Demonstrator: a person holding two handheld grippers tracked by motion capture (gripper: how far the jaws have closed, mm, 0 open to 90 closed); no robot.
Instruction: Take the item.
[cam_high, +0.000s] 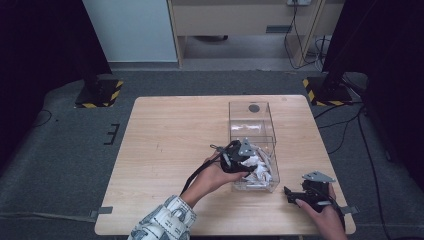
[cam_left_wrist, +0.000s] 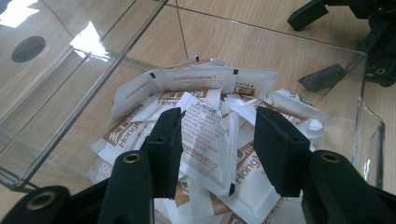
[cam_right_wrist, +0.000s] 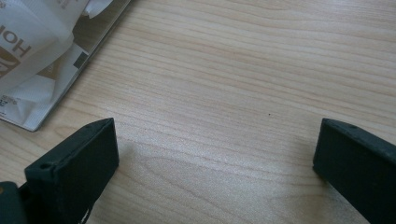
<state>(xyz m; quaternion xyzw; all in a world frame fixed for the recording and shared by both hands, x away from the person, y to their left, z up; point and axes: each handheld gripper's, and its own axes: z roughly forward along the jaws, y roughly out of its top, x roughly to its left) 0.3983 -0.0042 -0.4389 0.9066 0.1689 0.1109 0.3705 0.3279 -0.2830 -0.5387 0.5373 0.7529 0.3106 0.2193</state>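
Sleeve (cam_high: 162, 222): patterned, on the left forearm, coming in at the bottom edge of the high view
Right gripper (cam_high: 292, 193): parked on the table's near right corner, hand (cam_high: 324, 217) wrapped round it; jaws spread wide with bare wood between them, grabbing nothing
Table (cam_high: 170, 150): light wood, sitting on grey carpet
Left gripper (cam_high: 250, 162): reaching into the near end of the box from the left; jaws apart, one either side of a sachet (cam_left_wrist: 208, 135) that sticks up out of the pile. Left jaw looks right up against it, right jaw has a gap, so not clamped on it
Sachets (cam_left_wrist: 196, 84): white packets with brown print, all heaped in the near end of the box, overlapping every which way
Box (cam_high: 252, 122): clear plastic, long and narrow, right of the table's middle, running near to far; far end has just a dark round spot (cam_high: 254, 107) showing
Beyond the table: two black stands with yellow-black striped bases (cam_high: 100, 92), a cabinet and some cables by the far wall
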